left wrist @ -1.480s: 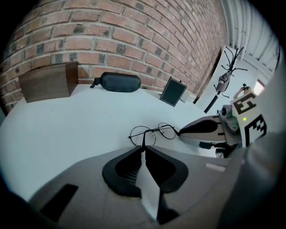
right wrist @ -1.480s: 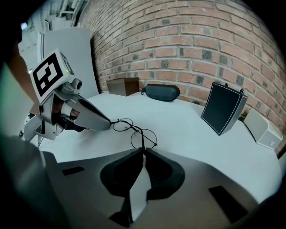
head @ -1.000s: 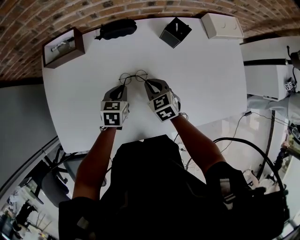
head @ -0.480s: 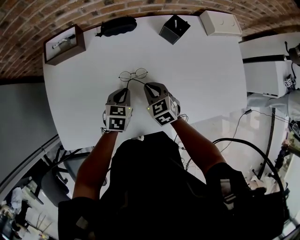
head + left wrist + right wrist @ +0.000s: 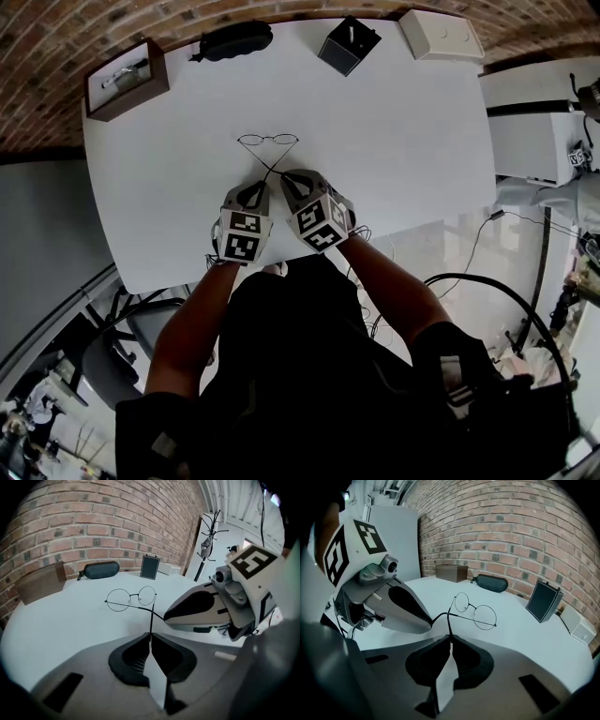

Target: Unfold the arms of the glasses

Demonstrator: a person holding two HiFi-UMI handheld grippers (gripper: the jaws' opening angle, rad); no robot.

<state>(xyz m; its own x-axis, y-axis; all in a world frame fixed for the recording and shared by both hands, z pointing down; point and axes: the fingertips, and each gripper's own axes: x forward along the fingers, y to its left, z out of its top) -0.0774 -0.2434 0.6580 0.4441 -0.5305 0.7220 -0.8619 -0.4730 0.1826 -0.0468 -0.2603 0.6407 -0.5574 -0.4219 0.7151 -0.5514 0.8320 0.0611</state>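
Thin round wire glasses [image 5: 268, 140] lie on the white table [image 5: 403, 159], lenses away from me. Their two arms run back toward me and cross [image 5: 270, 172]. My left gripper [image 5: 256, 190] has just been closing its jaws and is shut on the tip of one arm. That arm rises to the frame's right hinge [image 5: 154, 595] in the left gripper view. My right gripper [image 5: 288, 180] is shut on the tip of the other arm, which leads to the hinge [image 5: 455, 597] at the frame's other end. The two grippers sit side by side, nearly touching. From the left gripper [image 5: 150, 637] the right one [image 5: 165, 617] is seen close by.
Along the far edge by the brick wall stand a brown wooden box [image 5: 125, 80], a black glasses case [image 5: 232, 40], a black box [image 5: 349, 44] and a white box [image 5: 442, 36]. The table's near edge [image 5: 187, 279] is just behind my grippers.
Both grippers have drawn back toward me and come closer together. The glasses' arms now stretch out from the frame and cross, where before the grippers were right at the lenses.
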